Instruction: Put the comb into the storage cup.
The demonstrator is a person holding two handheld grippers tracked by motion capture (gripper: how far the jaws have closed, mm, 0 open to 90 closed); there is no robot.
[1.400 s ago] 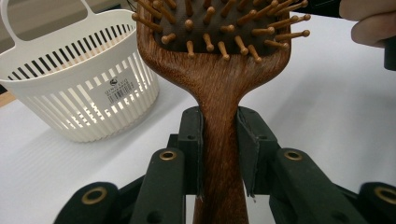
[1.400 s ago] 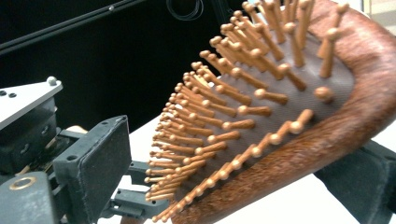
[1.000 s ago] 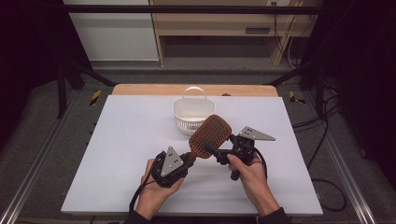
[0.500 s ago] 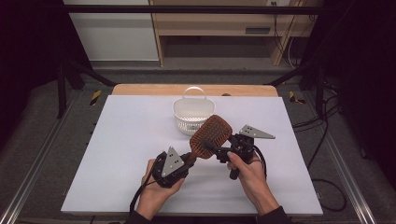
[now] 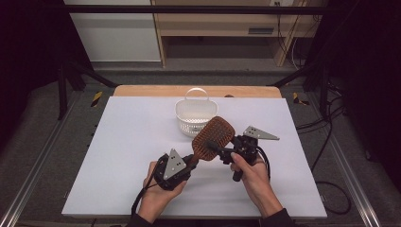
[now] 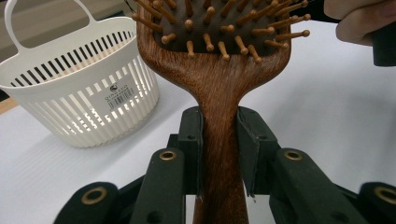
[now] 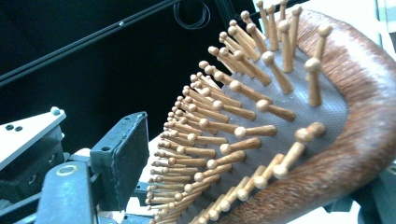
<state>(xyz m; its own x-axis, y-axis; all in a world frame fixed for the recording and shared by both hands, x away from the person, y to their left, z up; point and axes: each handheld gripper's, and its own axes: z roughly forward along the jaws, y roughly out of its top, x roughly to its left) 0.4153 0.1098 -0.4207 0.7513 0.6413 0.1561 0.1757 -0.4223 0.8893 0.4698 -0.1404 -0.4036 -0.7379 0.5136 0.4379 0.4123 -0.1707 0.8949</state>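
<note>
Our left gripper (image 5: 182, 166), low and centre-left in the high view, pinches the handle of the brown wooden paddle hairbrush (image 5: 213, 138), both black pads pressed flat against the wood in the left gripper view. Our right gripper (image 5: 222, 152), just right of it, has its jaws around the brush head; they have just been closing, and one pad still stands clear of the wooden bristles in the right gripper view. The white slotted plastic basket (image 5: 195, 114) with a loop handle sits directly above the brush on the white table (image 5: 118, 156); we cannot see its inside.
</note>
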